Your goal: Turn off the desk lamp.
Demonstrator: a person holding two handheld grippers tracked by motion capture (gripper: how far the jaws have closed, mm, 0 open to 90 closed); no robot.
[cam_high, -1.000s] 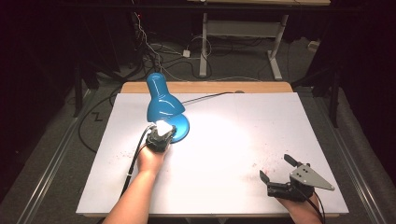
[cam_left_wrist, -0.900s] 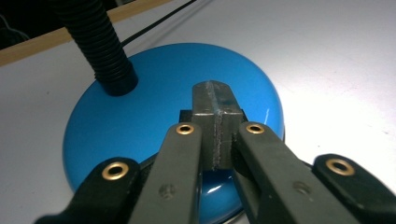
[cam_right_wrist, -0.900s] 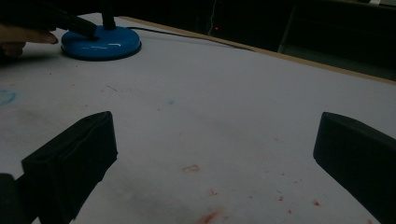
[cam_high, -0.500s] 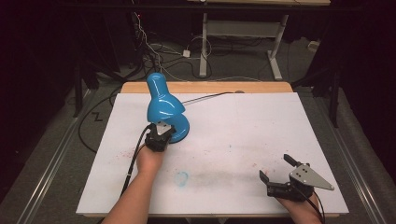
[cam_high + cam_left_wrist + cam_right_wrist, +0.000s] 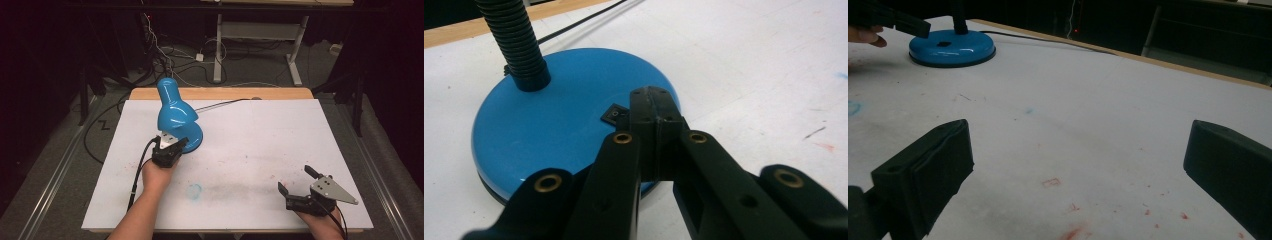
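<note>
A blue desk lamp [image 5: 172,107] stands at the back left of the white table [image 5: 260,140], unlit, its shade leaning over its round base [image 5: 549,120]. My left gripper [image 5: 655,105] is shut with nothing between the jaws. Its tips hover over the front rim of the base, just beside the black rocker switch [image 5: 615,115]. In the high view that gripper [image 5: 175,144] sits right in front of the lamp. My right gripper [image 5: 296,179] rests near the front right edge, open and empty, its pads [image 5: 938,160] wide apart over bare table.
The lamp's black cord [image 5: 225,104] runs off the back towards the wooden edge strip [image 5: 220,93]. A faint blue smudge [image 5: 194,191] and red marks [image 5: 1053,182] stain the tabletop. Cables and a desk frame [image 5: 255,30] lie on the floor beyond.
The lamp was lit a second ago, casting a bright patch on the table; it has since gone dark. The left gripper has drawn back slightly. The right gripper has not moved.
</note>
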